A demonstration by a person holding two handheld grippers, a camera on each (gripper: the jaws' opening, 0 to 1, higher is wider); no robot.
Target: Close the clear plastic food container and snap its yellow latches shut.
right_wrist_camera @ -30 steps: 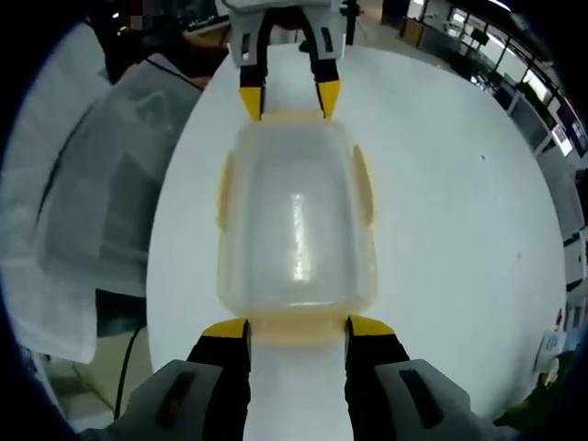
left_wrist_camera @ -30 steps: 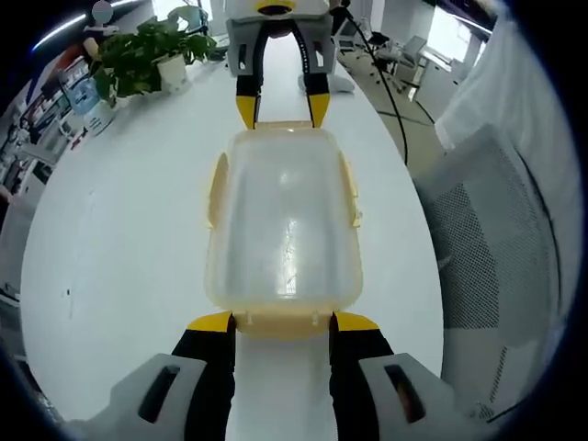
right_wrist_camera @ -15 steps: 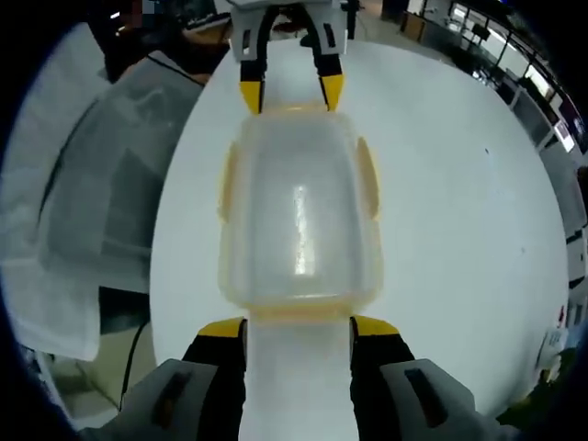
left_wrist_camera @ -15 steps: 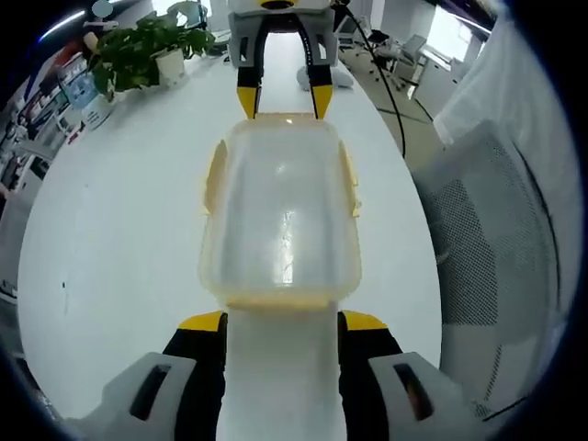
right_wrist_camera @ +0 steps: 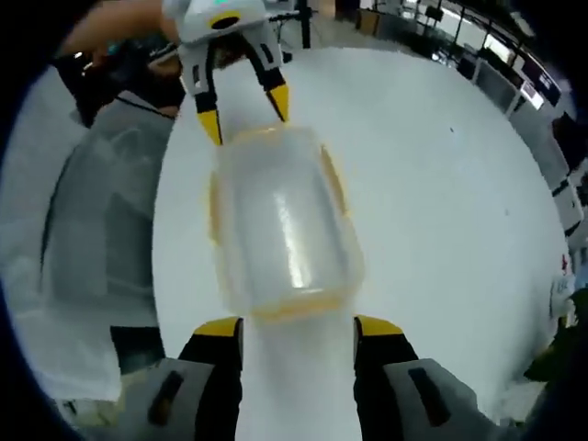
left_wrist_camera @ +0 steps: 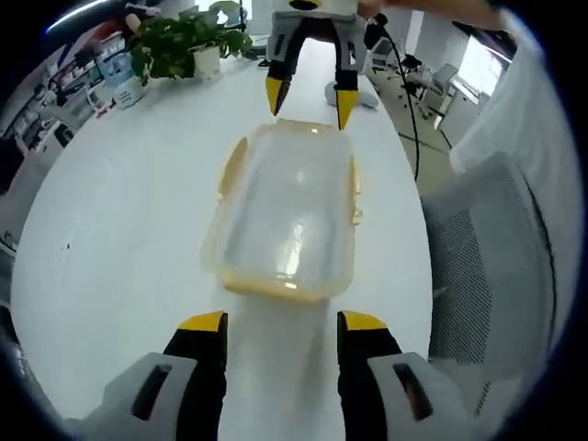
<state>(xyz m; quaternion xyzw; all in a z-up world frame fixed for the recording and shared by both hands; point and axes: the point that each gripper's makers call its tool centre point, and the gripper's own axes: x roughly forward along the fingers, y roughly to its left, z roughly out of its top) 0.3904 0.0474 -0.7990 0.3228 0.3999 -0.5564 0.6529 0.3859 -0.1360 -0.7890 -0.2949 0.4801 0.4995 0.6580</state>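
The clear plastic food container with yellow latches sits on the round white table, between the left gripper and the right gripper. A potted green plant stands by the table's far edge. A grey mesh chair is beside the table.

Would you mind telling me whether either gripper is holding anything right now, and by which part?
Nothing is held. The left gripper and right gripper are both open, each short of one end of the closed container on the table.
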